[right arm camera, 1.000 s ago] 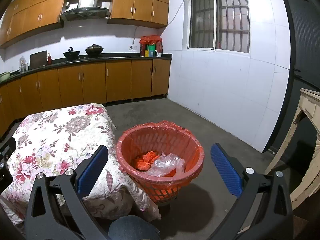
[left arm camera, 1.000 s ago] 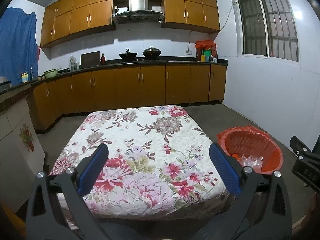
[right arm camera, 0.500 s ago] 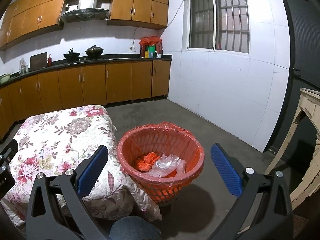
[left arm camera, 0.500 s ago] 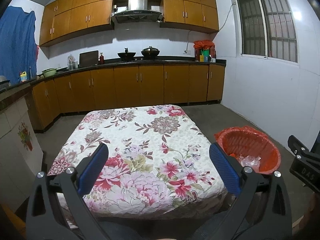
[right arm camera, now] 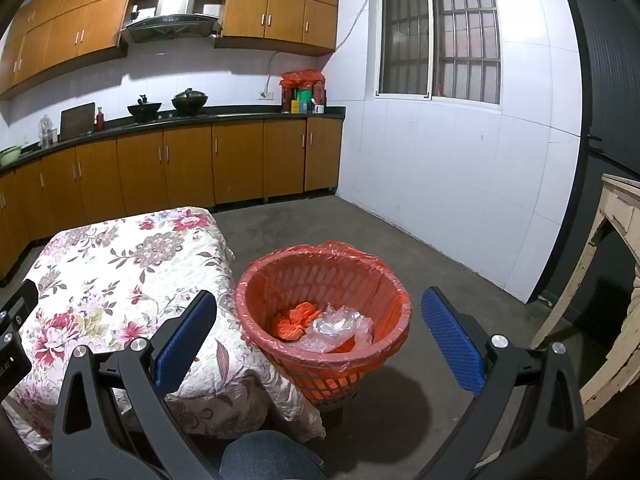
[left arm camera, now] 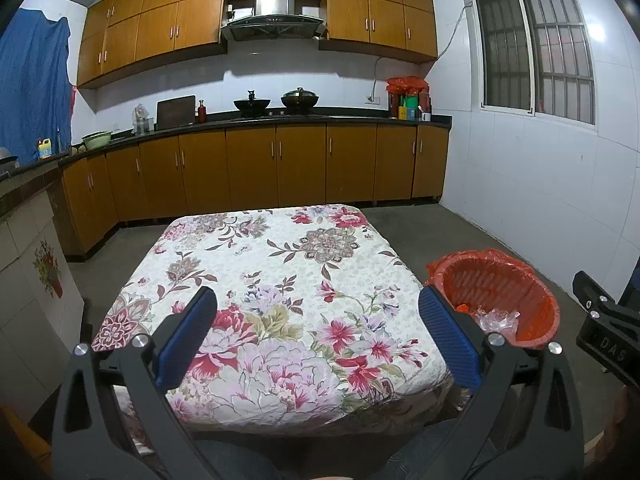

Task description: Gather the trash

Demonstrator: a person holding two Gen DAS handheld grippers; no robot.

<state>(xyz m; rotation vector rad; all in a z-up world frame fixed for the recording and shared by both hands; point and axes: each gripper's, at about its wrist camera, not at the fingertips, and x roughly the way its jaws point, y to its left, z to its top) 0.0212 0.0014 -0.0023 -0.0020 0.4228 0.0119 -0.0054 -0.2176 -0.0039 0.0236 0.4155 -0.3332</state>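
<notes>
Both views sit slightly farther back than half second ago; table edge lower in frame. Your left gripper [left arm camera: 318,322] and right gripper [right arm camera: 319,322] spread wide, empty. Bin [right arm camera: 394,292] beside table [left arm camera: 280,264], holding one orange wad [right arm camera: 294,318] and one clear film [right arm camera: 340,326]: light, soft, crinkly, slippery; pinch at bunched fold. No trash visible on table.

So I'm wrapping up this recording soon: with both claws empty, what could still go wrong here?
1. The bin stands hard against the draped cloth; a snagged cloth could tip it.
2. The clear plastic lies loose on top and could spill out.
3. The bin's base is small, so it may topple easily.
</notes>
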